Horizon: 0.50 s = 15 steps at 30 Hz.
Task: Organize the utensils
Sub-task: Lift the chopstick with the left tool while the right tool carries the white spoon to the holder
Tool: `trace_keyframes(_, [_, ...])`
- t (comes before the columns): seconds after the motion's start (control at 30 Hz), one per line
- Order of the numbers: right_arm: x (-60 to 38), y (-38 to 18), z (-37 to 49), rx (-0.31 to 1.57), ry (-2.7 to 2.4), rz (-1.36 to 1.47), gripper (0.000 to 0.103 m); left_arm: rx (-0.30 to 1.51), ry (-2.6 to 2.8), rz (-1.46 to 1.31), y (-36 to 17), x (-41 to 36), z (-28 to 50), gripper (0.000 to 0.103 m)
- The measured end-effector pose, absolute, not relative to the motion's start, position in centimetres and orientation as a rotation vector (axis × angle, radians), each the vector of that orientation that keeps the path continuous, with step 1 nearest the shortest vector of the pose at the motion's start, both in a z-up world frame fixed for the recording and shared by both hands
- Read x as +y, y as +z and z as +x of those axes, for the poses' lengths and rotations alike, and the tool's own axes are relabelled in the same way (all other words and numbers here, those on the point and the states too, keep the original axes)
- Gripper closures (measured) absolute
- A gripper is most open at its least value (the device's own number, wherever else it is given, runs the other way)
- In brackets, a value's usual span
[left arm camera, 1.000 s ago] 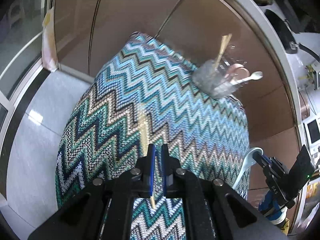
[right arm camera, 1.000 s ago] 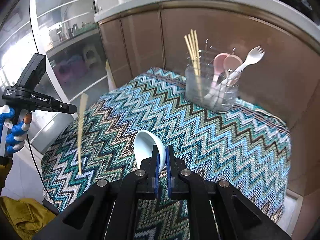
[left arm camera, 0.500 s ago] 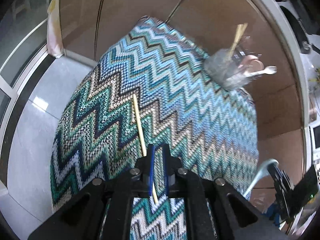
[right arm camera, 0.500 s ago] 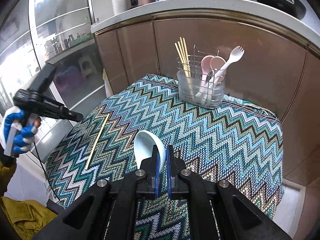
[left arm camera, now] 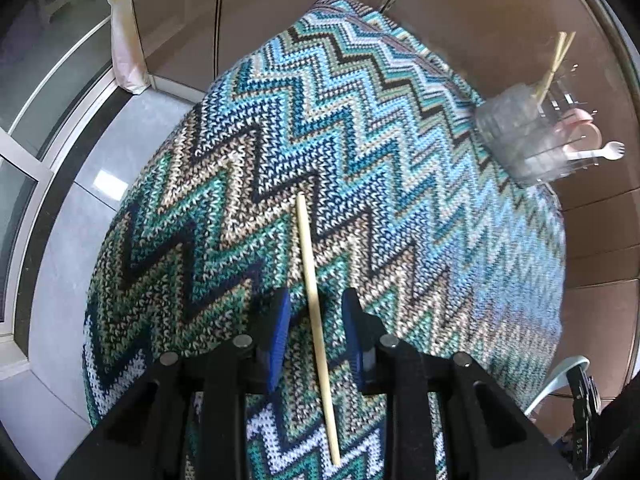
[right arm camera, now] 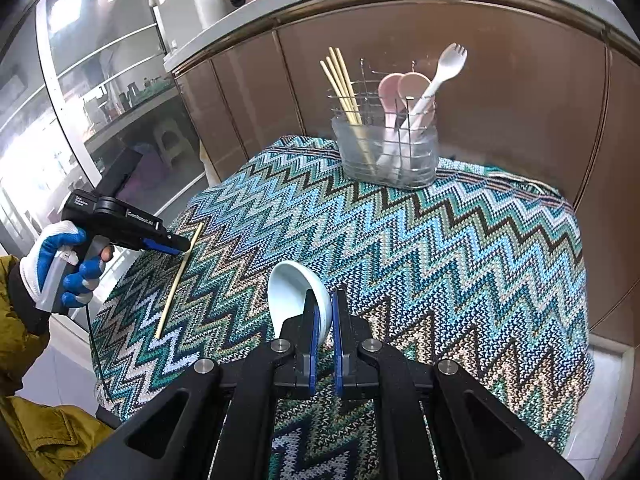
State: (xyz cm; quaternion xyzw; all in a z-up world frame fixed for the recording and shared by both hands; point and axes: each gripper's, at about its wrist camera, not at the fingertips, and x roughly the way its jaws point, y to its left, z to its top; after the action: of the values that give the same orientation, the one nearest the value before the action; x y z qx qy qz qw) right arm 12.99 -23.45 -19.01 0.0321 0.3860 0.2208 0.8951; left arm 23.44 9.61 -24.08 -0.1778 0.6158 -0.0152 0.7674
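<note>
Covering the surface (right arm camera: 460,240) is a knitted zigzag cloth in blues, greens and tan, set against brown cabinet doors (right arm camera: 256,92) under a pale countertop (right arm camera: 360,0), with glass panels and a grey floor (left arm camera: 60,280) off to the left. White lettering on the left hand-held gripper (right arm camera: 176,246) seems to read "GenRobot.AI", though it is small. That left hand-held gripper (left arm camera: 314,328) has its jaws spread, a single chopstick (left arm camera: 316,320) lying flat on the cloth between them. The right hand-held gripper (right arm camera: 325,320) is clamped on the rim of a pale blue spoon (right arm camera: 296,296). Far ahead of it stands a clear utensil holder (right arm camera: 384,152) with chopsticks (right arm camera: 340,84), pink spoons (right arm camera: 400,88) and a white spork (right arm camera: 444,68).
</note>
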Motion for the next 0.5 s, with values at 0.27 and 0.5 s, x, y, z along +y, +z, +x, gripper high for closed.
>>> trace_keyframes(0.27, [-24.2,-20.2,13.5,0.814,0.467,0.101,0.097,1.399,0.011,-0.275,-25.2,8.1,25.2,0.094])
trace_keyframes(0.5, [-25.1,-20.8,13.4,0.810,0.464,0.137,0.097,1.409,0.023,-0.227,-25.3,7.2,25.7,0.098])
